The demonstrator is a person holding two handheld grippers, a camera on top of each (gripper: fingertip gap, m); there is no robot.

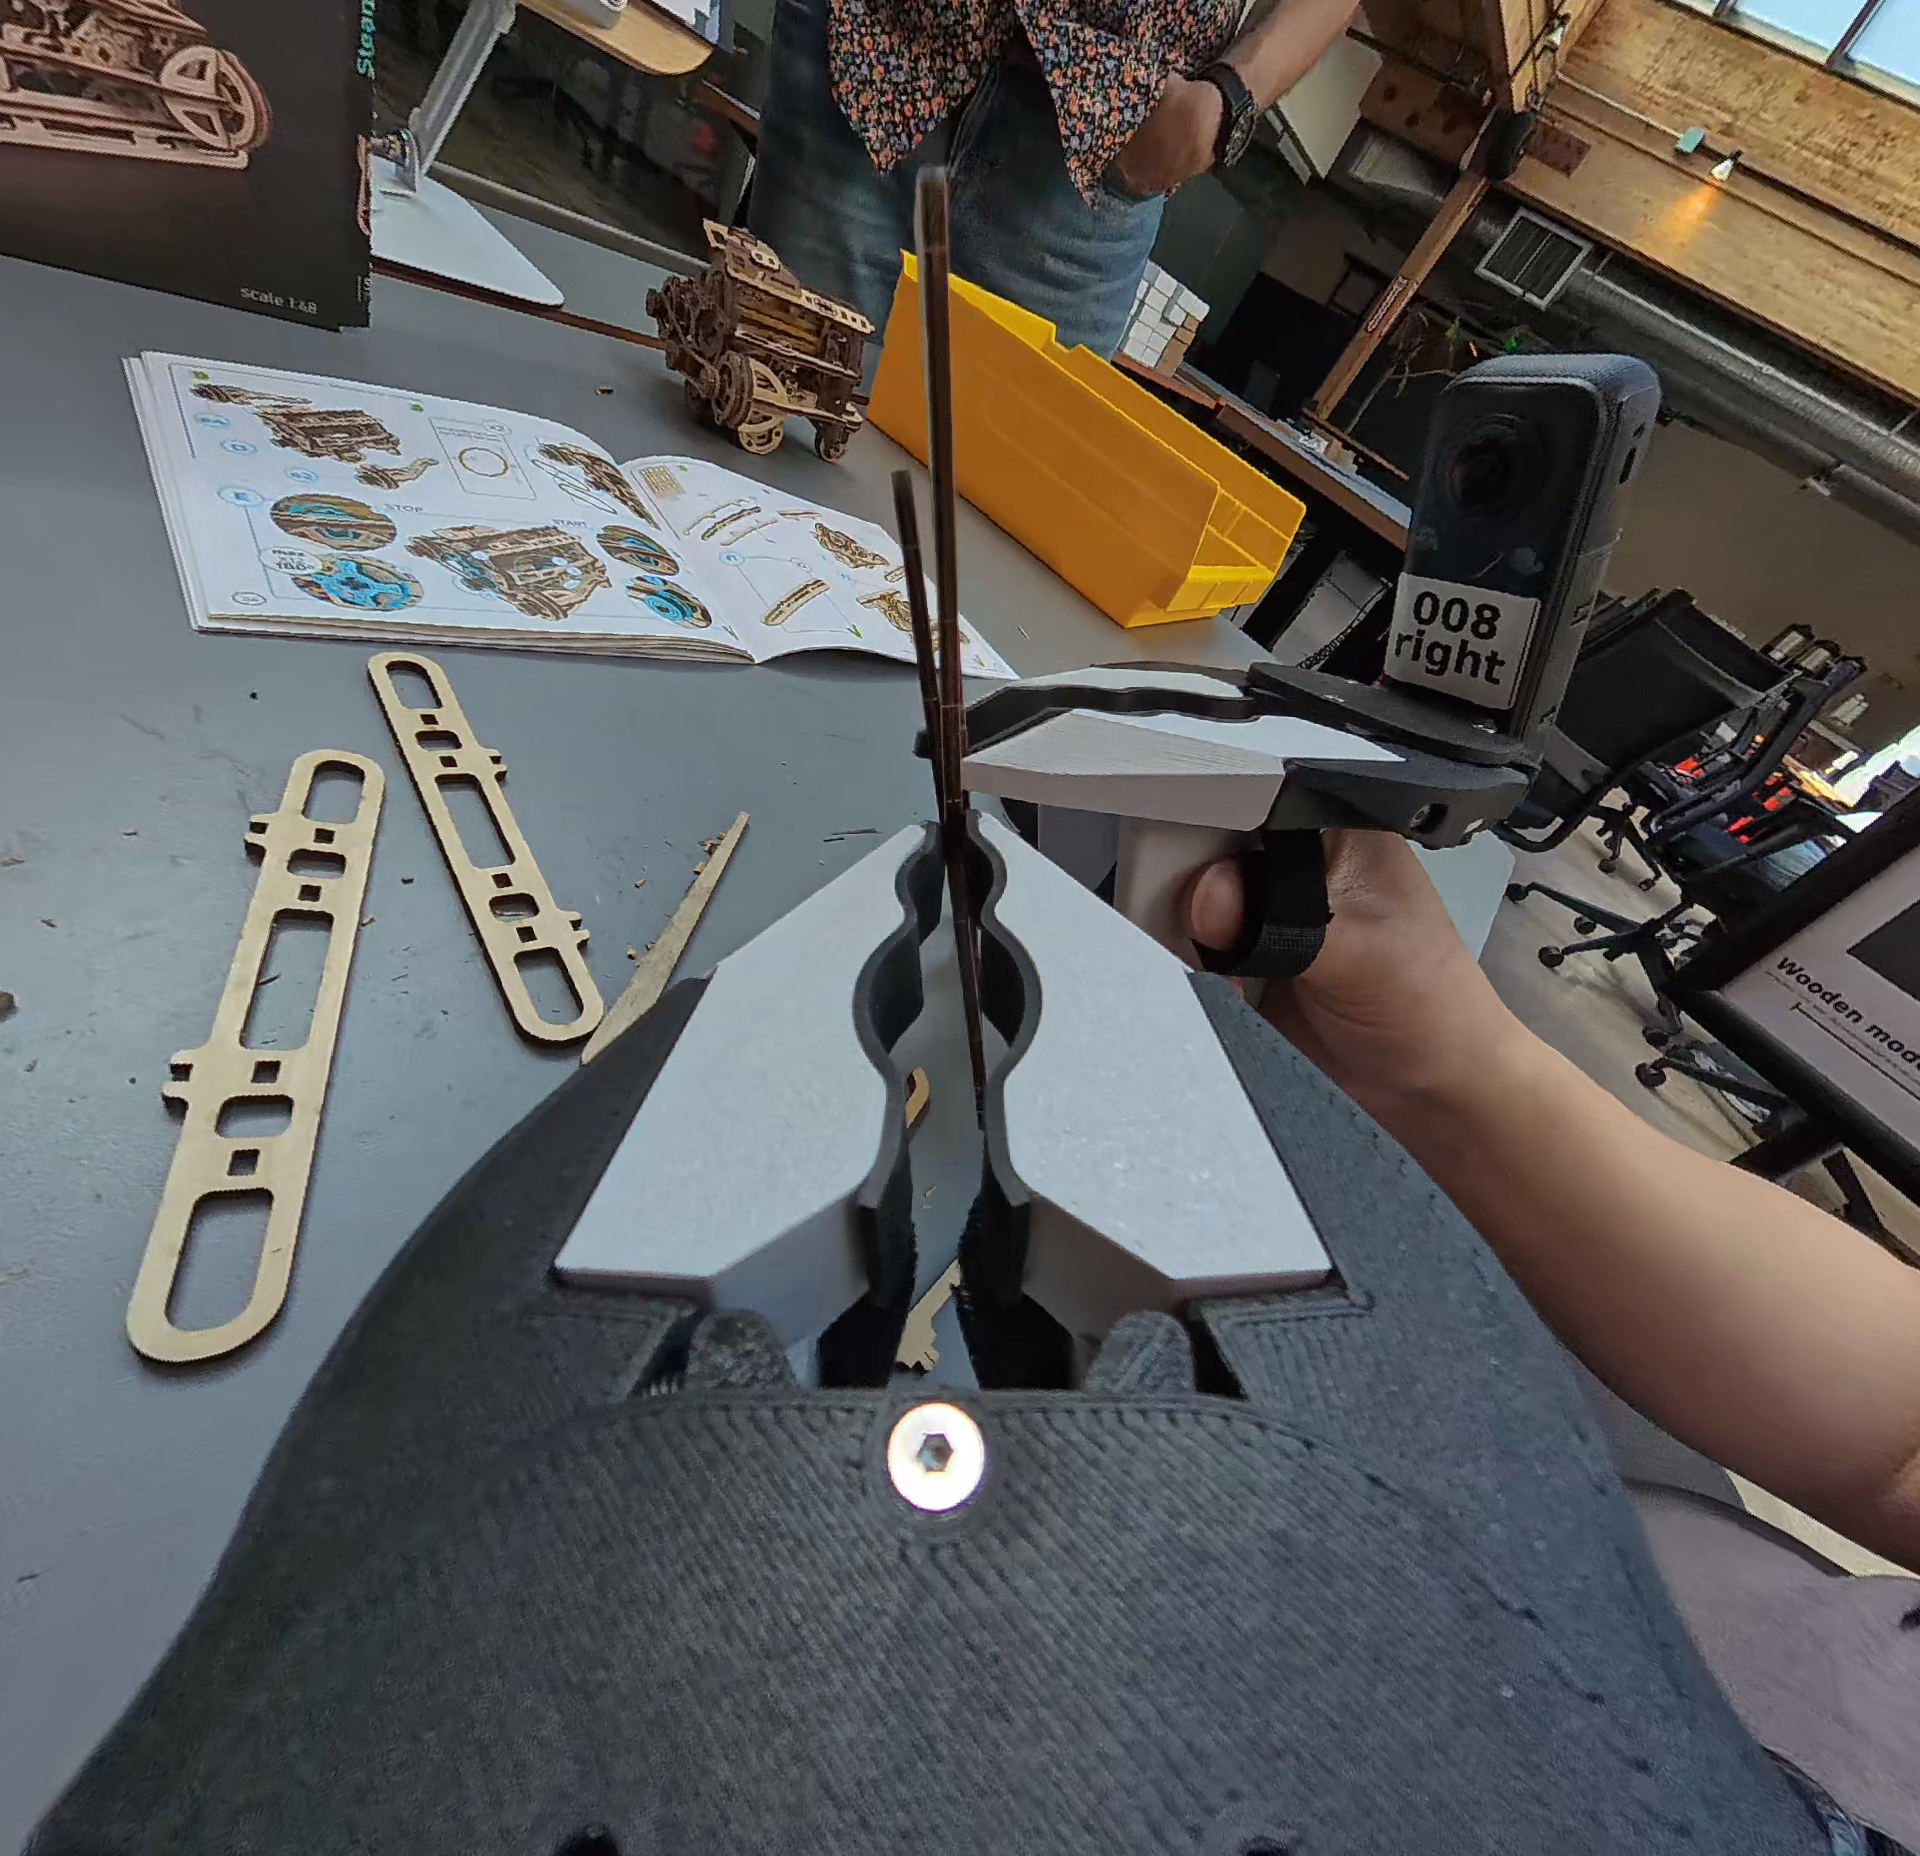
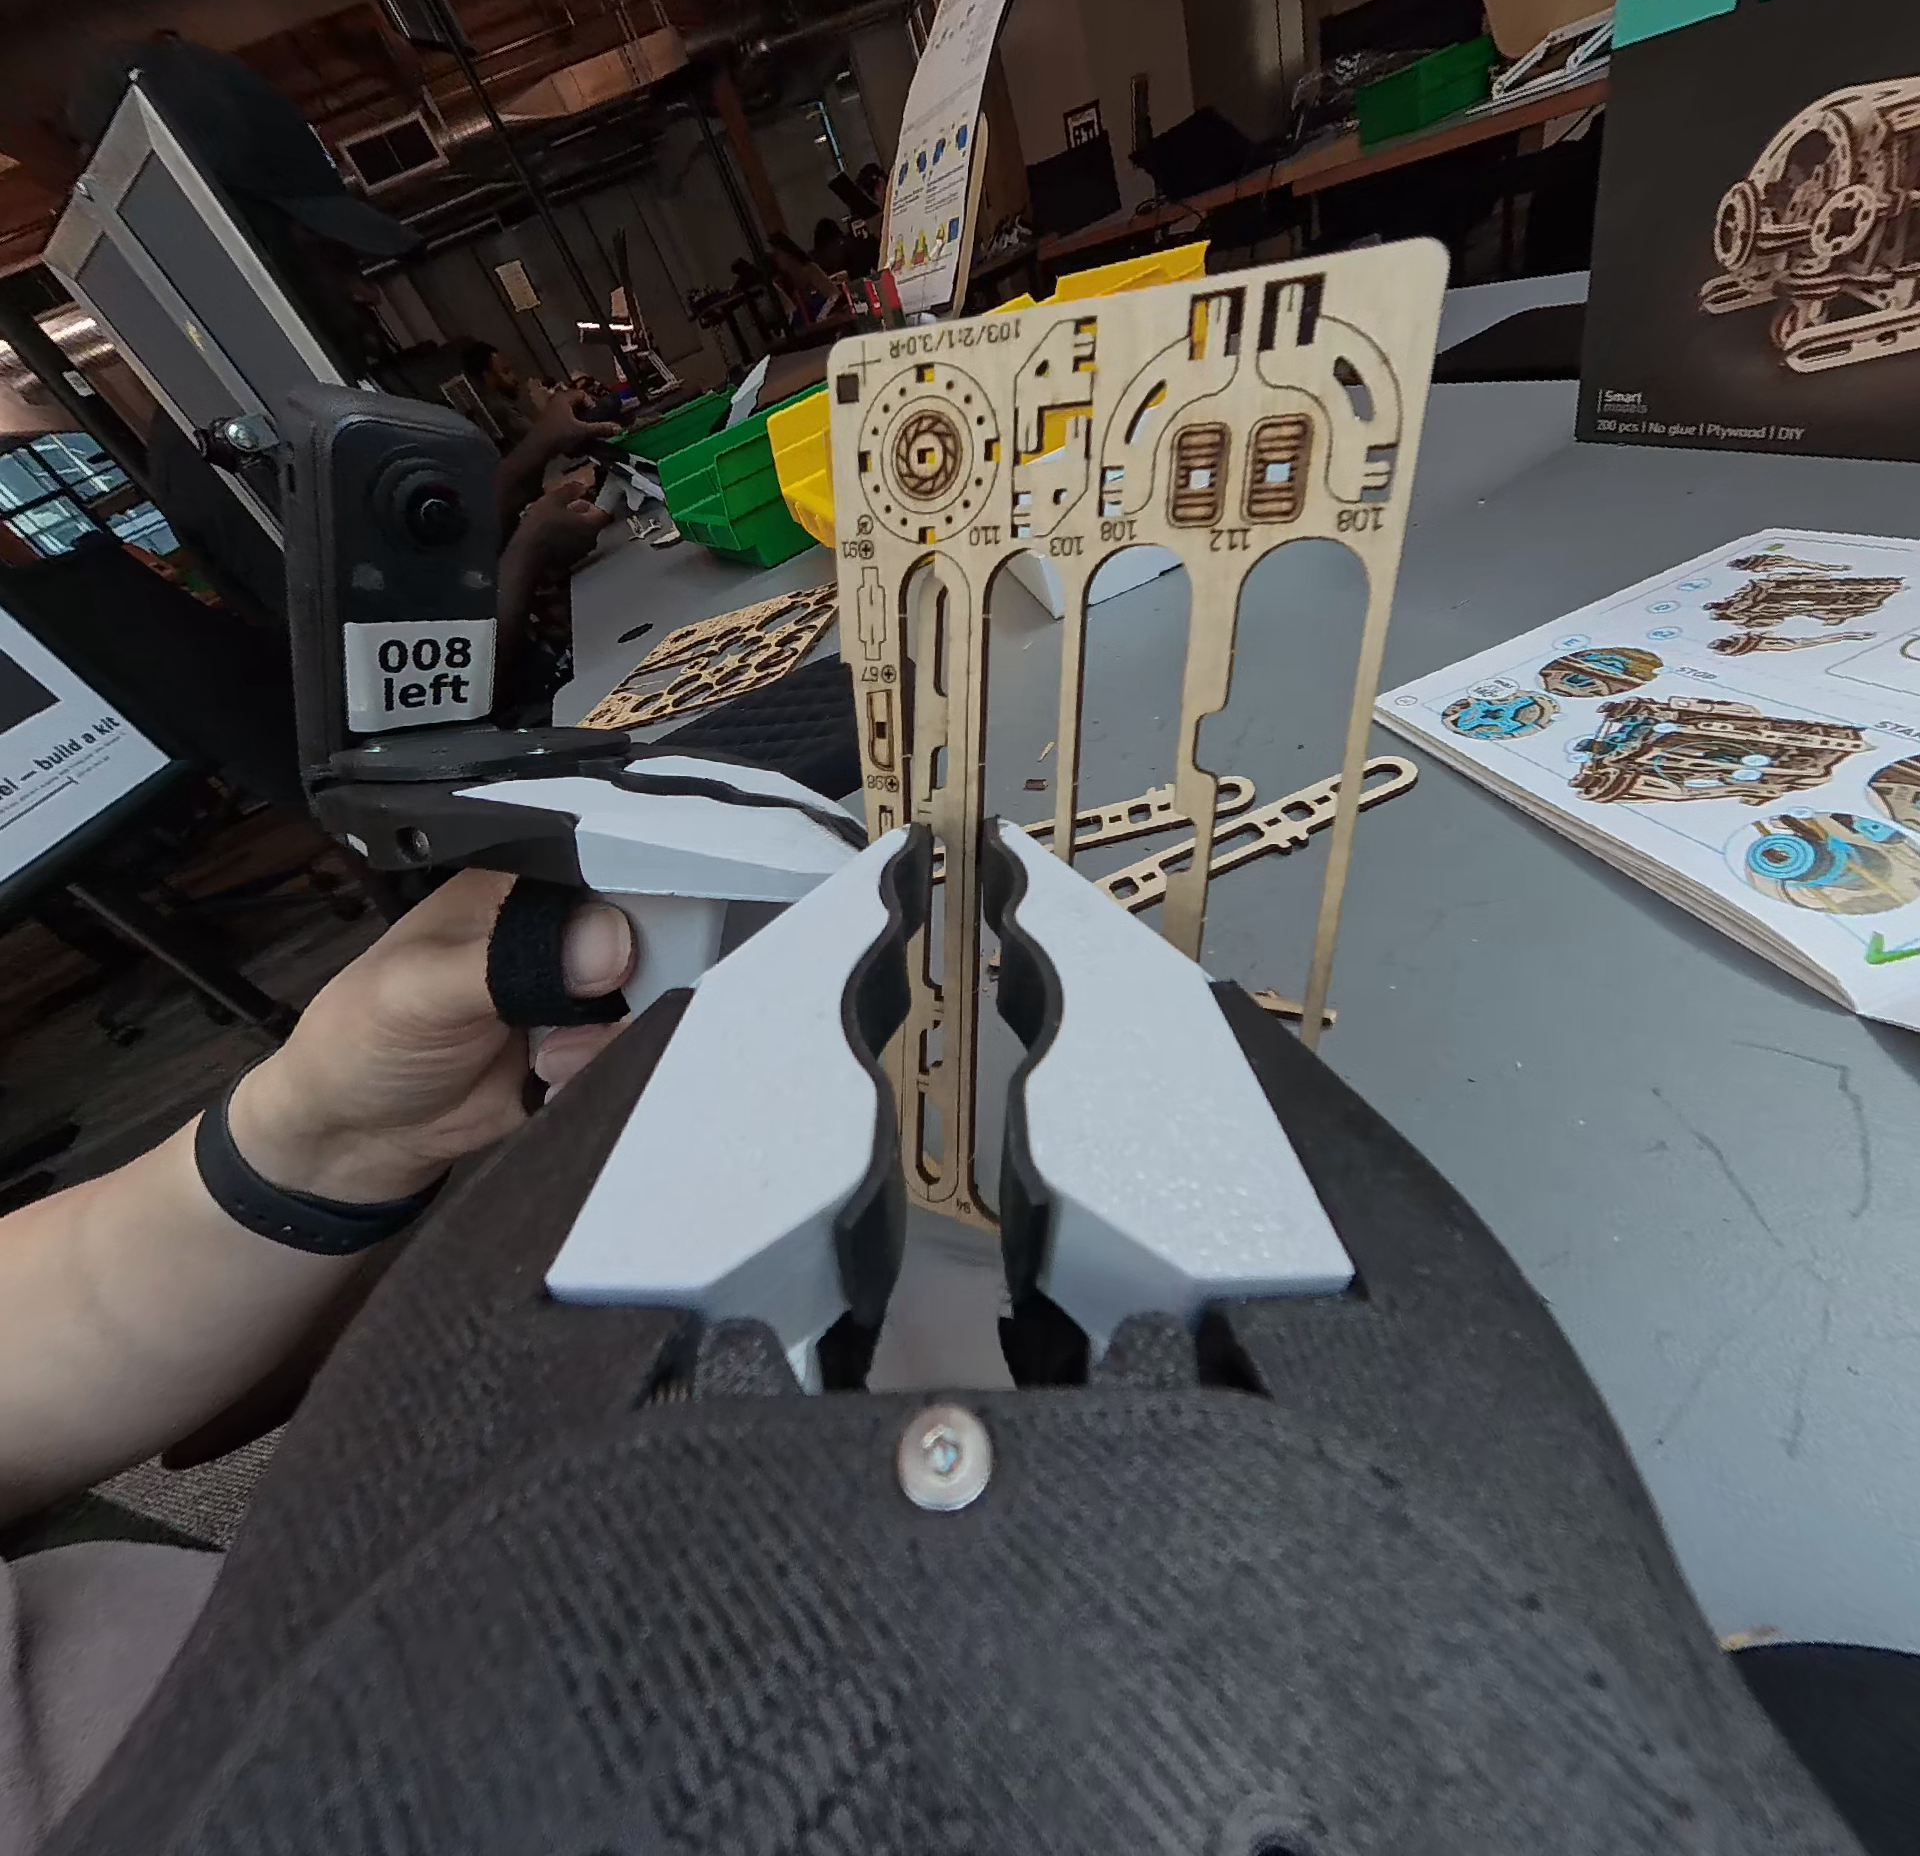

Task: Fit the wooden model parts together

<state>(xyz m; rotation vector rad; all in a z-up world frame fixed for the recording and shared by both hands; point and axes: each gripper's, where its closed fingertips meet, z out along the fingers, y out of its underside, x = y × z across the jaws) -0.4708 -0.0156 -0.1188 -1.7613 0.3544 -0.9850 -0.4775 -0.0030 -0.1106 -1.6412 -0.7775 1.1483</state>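
My left gripper is shut on the lower edge of a thin plywood parts sheet and holds it upright, edge-on in this view. The right wrist view shows the sheet's face, with round and arched parts in it and long empty cut-outs. My right gripper points at the face with its jaws a narrow gap apart and nothing between them. Its tips touch the sheet at a long slotted strip. Part of that strip stands out on the far side. Two loose slotted strips lie on the grey table.
An open instruction booklet lies behind the strips, with a finished wooden model, a yellow bin and a dark kit box beyond. A person stands at the table's far edge. Another punched sheet and green bins lie farther off. Left and right tips are no more than a few centimetres apart.
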